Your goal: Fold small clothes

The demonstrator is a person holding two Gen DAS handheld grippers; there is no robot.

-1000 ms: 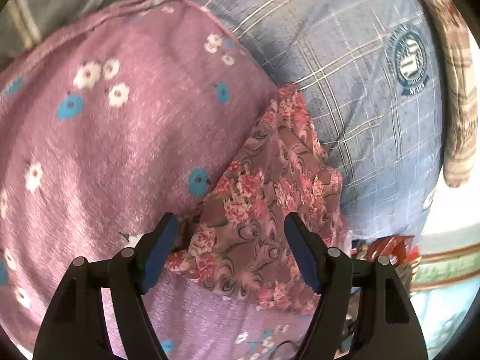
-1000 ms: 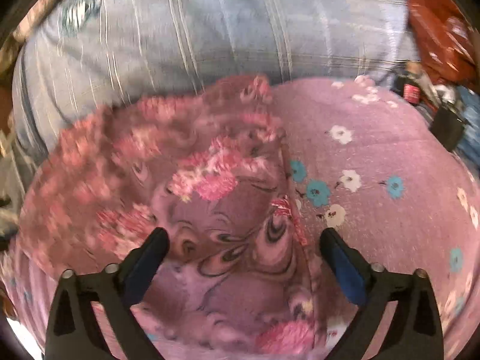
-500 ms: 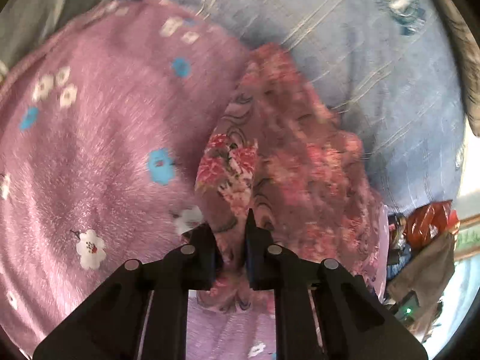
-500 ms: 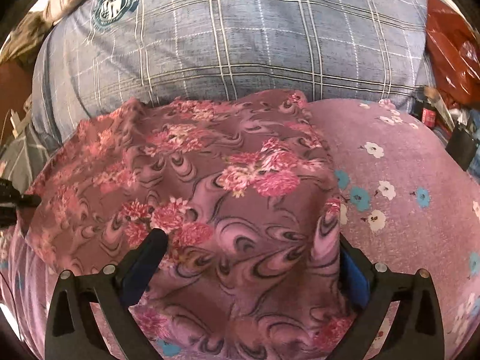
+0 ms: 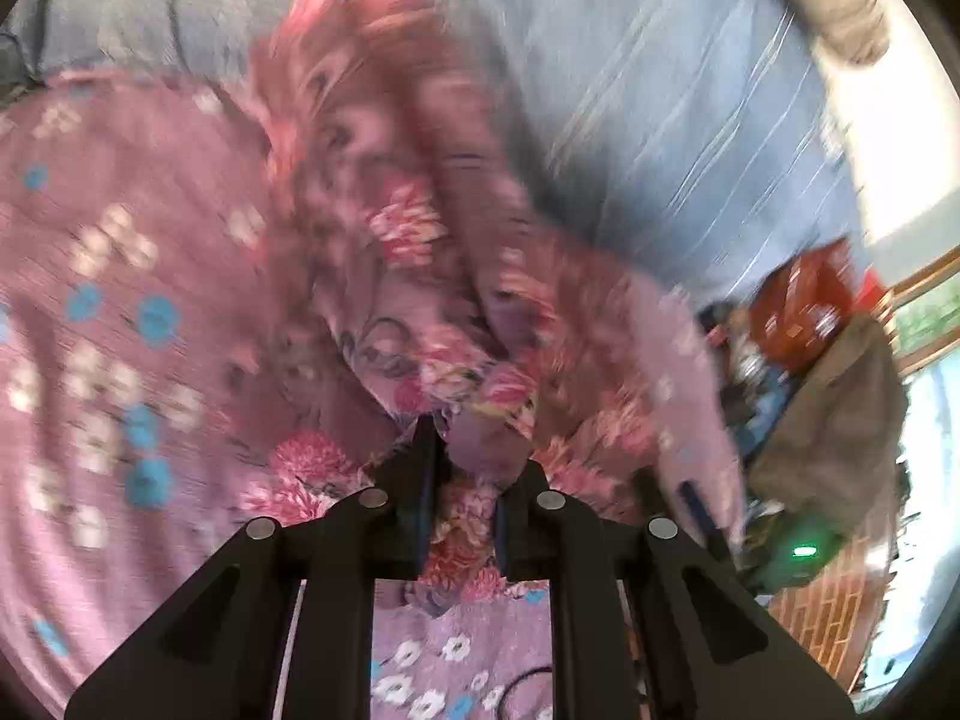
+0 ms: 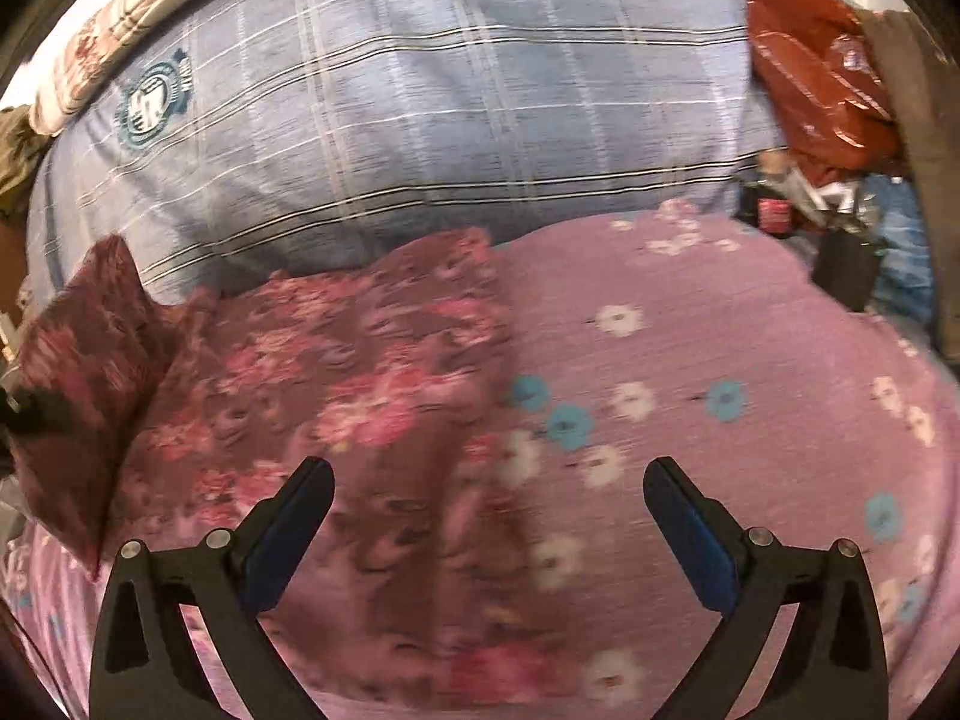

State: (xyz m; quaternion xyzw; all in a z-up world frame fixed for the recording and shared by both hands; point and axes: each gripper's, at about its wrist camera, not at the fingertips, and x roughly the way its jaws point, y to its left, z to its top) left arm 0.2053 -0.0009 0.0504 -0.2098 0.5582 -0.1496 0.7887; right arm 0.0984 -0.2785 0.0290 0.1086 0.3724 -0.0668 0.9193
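A small maroon garment with pink flowers [image 5: 420, 312] lies on a pink flowered sheet [image 5: 120, 330]. My left gripper [image 5: 465, 456] is shut on a bunched edge of that garment, and the cloth rises from the sheet toward the jaws; the view is blurred. In the right wrist view the same garment [image 6: 336, 372] spreads over the left half of the sheet [image 6: 750, 360], with its left corner lifted. My right gripper [image 6: 489, 510] stands open above the garment's right edge, and nothing is pinched between its blue pads.
A blue plaid pillow [image 6: 420, 108] lies behind the garment. A red plastic bag [image 6: 816, 78] and dark clutter [image 6: 840, 252] sit at the far right. A brown cloth [image 5: 834, 438] and brick wall [image 5: 834, 606] show beyond the bed's edge.
My left gripper shut on the garment's edge, then swung sideways with it, lifting that corner. My right gripper stayed open and shifted a little; less garment lies under it now.
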